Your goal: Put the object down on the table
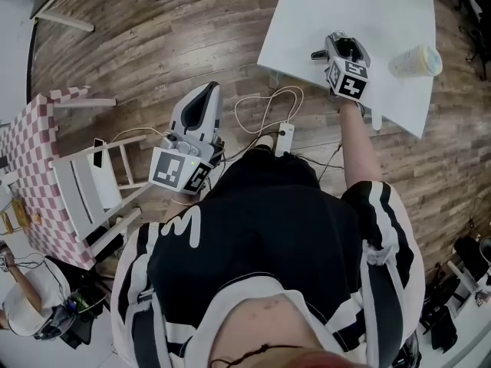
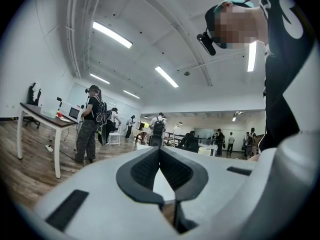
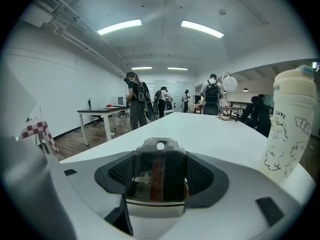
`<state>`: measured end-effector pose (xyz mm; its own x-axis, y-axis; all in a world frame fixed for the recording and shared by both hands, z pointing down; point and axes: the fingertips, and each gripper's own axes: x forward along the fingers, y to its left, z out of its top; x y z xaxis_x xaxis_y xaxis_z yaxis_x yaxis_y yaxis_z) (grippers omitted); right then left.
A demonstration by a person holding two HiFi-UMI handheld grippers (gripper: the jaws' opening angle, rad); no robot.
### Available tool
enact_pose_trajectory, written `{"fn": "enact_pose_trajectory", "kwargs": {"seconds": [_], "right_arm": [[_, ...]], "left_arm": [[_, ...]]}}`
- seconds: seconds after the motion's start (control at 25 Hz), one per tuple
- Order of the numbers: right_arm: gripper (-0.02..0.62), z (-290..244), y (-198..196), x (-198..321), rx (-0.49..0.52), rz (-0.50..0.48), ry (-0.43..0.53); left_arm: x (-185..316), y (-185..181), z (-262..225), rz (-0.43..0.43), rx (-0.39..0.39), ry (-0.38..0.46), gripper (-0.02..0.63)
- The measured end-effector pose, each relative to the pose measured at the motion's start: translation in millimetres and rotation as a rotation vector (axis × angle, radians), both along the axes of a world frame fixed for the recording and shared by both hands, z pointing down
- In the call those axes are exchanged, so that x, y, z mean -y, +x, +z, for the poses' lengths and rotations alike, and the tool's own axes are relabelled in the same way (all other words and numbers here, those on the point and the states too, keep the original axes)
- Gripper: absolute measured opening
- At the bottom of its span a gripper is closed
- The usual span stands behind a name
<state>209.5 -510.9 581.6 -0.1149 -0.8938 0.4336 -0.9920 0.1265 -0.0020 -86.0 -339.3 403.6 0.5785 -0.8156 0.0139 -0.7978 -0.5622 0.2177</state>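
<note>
- Head view: the left claw [image 1: 205, 92] hangs over the wooden floor [image 1: 192, 37], in front of the person's body and just beside a white chair [image 1: 84, 182].
- A table with a red-and-white checked cloth [image 1: 34, 159] stands at the left edge.
- A white power strip [image 1: 285, 136] lies on the floor amid loops of cable, between the two claws.
- The right claw [image 1: 341, 43] reaches out over the near part of the white desk [image 1: 360, 6].
- A pale cup [image 1: 416, 61] stands on the desk to its right, near it but apart.
- From above I cannot tell what the right claw holds.
- Left gripper view: the left claw's jaws meet at their tips, with only a narrow hollow left behind the curved black pads [image 2: 142, 171] and nothing in it.
- The claw points out into a long room where several people [image 2: 90, 124] stand. A dark-topped side table [image 2: 42, 116] is at the left.
- Right gripper view: the right claw is clamped on a clear plastic packet [image 3: 157, 179] with a hang hole at its top and dark contents with a reddish stripe.
- The packet sits upright between the ribbed pads, above the desk.
- Whether its lower edge touches the desk cannot be told.
- The cup, tall and printed with doodles, stands on the desk at the right.
</note>
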Motion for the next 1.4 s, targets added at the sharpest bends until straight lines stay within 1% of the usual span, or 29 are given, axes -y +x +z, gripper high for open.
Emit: {"fn": "enact_pose_trajectory", "kwargs": {"seconds": [0.2,0.56,1.4], "right_arm": [[0.29,7.1,-0.3,-0.5,0.034,0.017,-0.049],[0.29,12.4,-4.4,2.6,0.005,0.012,-0.09],[0.29,25.2,-7.0,6.4,-0.063,0.005,-0.189]], "left_arm": [[0.9,-1.9,-2.5,-0.002,-0.006,0.007,0.005],[2.6,-10.8,-3.6,-0.018,-0.02,0.009,0.005],[4.7,-13.2,-7.5,-0.023,-0.036,0.023,0.005]]}}
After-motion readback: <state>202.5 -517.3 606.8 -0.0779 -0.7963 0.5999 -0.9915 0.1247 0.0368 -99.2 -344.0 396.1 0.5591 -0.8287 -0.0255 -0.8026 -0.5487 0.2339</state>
